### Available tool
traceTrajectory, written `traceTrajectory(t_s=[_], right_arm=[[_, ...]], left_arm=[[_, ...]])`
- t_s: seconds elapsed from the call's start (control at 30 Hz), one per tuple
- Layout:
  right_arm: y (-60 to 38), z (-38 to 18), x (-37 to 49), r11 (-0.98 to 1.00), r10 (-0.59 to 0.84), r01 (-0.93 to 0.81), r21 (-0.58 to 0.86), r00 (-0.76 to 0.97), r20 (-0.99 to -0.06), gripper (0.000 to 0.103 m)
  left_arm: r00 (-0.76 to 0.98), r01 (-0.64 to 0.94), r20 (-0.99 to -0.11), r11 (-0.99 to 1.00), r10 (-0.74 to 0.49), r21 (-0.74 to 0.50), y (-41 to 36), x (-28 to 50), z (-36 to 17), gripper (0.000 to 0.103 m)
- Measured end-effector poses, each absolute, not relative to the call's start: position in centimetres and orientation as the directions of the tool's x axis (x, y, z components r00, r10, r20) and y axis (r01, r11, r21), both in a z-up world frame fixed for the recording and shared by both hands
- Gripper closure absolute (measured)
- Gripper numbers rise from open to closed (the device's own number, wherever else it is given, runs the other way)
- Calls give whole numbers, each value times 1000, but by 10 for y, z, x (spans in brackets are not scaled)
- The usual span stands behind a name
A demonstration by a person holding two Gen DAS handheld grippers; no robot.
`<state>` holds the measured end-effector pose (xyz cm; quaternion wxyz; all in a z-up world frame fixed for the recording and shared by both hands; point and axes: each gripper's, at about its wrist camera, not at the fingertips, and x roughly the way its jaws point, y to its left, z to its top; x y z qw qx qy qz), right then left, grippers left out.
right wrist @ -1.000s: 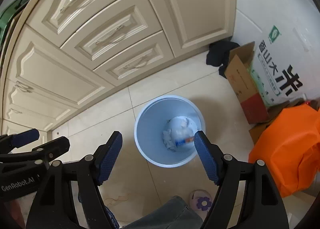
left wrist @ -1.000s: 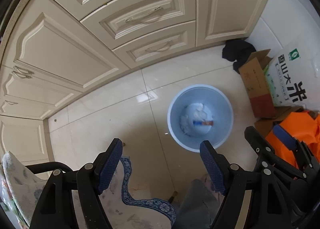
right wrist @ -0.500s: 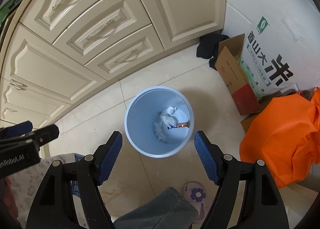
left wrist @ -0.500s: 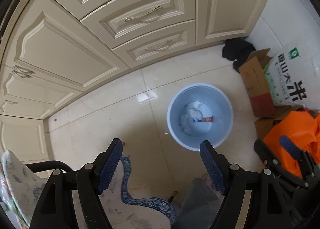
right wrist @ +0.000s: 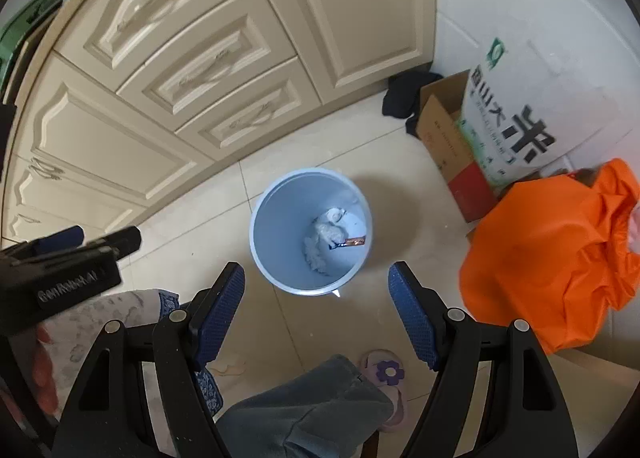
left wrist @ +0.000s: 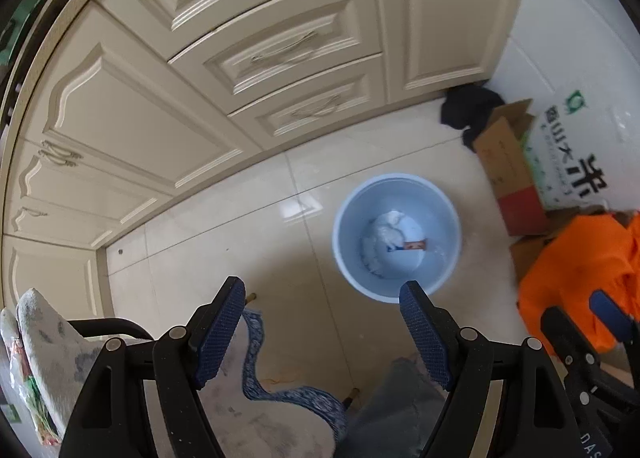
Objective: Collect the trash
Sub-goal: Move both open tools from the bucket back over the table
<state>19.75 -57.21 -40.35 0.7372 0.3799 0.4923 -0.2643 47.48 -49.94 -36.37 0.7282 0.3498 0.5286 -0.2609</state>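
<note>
A light blue trash bin [right wrist: 311, 232] is seen standing upright on the beige tiled floor [right wrist: 400, 161], near the cream cabinet drawers [right wrist: 208, 73]. At the bottom of the bin, crumpled white paper [right wrist: 326, 236] is lying, and a small brown wrapper [right wrist: 354, 242] is placed just beside it, toward the right wall of the bin. The same bin [left wrist: 397, 236] with the paper [left wrist: 386, 234] and wrapper [left wrist: 414, 245] is shown in the left wrist view.

The right gripper [right wrist: 316, 298] is held above the floor, at the near side of the bin, with its jaws spread wide and nothing between the blue pads [right wrist: 218, 318]. The left gripper [left wrist: 322, 318] is also held with its jaws wide apart and empty; it is seen at the left edge of the right wrist view [right wrist: 60, 270].

To the right of the bin, a cardboard box [right wrist: 452, 145] is standing on the floor, and a white rice bag [right wrist: 516, 117] is leaned against it. An orange bag [right wrist: 560, 250] is lying near them. A dark cloth [right wrist: 404, 93] is found at the corner between cabinet and wall. Below the grippers, a patterned cushion [left wrist: 256, 398], a trouser leg [right wrist: 312, 406] and a pink slipper [right wrist: 386, 374] can be seen.
</note>
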Motion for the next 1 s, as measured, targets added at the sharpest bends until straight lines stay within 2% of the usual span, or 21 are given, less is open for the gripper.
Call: traceTrajectory(t_s=[0.47, 1.0], right_arm=[[-560, -346, 138, 553, -86, 777, 302, 414, -906, 26], [-477, -258, 65, 635, -197, 714, 296, 520, -831, 26]], left_arm=[[333, 783, -935, 587, -119, 204, -451, 372, -288, 27], [447, 725, -862, 661, -238, 194, -280, 241, -177, 27]])
